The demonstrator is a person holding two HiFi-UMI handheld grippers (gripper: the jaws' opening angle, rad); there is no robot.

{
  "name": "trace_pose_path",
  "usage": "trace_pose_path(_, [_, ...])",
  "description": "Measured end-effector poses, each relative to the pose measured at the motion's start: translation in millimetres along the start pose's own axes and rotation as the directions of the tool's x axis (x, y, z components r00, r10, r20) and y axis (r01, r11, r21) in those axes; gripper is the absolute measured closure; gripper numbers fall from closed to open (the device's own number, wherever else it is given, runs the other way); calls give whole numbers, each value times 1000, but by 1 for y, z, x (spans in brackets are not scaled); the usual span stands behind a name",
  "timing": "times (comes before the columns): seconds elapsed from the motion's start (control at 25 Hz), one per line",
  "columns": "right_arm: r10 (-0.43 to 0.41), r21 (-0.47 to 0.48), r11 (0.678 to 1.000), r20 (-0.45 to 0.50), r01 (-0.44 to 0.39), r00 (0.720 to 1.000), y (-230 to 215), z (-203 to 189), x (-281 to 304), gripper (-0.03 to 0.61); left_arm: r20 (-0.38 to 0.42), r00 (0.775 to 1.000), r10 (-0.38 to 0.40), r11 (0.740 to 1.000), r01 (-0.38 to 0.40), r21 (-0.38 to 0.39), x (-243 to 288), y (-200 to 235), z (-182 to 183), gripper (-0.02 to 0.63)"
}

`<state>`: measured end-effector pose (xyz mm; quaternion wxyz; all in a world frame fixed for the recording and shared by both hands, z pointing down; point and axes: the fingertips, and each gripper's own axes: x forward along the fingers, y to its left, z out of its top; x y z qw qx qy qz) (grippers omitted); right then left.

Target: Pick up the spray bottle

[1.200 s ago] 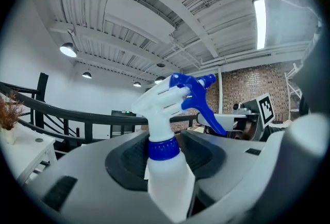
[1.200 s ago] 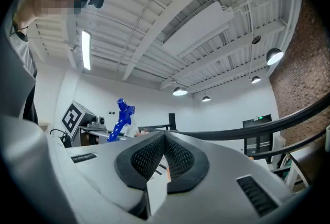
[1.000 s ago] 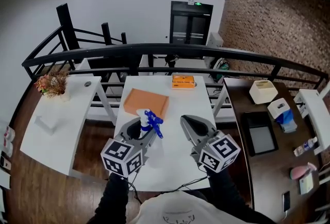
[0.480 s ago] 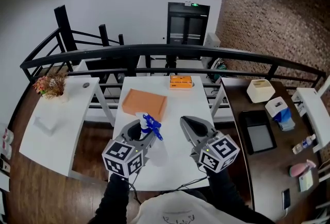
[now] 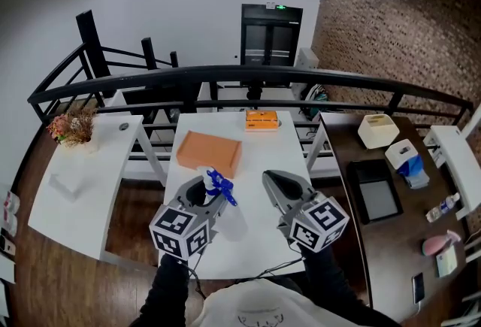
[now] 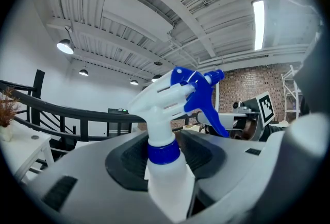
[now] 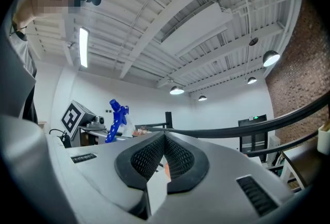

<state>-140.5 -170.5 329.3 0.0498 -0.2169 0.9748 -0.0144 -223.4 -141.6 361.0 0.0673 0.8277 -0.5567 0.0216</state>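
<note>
The spray bottle (image 6: 167,166) is white with a blue collar and a blue trigger head (image 5: 219,184). My left gripper (image 5: 209,194) is shut on its neck and holds it upright above the white table (image 5: 263,145). In the left gripper view the bottle body fills the gap between the dark pads. My right gripper (image 5: 276,184) hangs beside it on the right, shut with nothing between its jaws (image 7: 164,158). From the right gripper view the bottle's blue head (image 7: 117,120) shows far off at the left.
An orange flat box (image 5: 209,150) lies on the table beyond the bottle, and a smaller orange box (image 5: 261,120) sits at the far edge. A black railing (image 5: 248,77) runs behind. A second white table (image 5: 75,175) stands left; a dark bench (image 5: 391,190) with items stands right.
The view has shifted slightly; the bottle stays in my left gripper at about the same height. The right gripper has not moved.
</note>
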Motion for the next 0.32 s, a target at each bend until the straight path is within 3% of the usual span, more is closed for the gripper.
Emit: trace_pose_path(0.32, [5, -4, 1000, 0, -5, 1000, -2, -1, 6, 611, -2, 1000, 1, 1000, -1, -2, 3, 5, -1, 416])
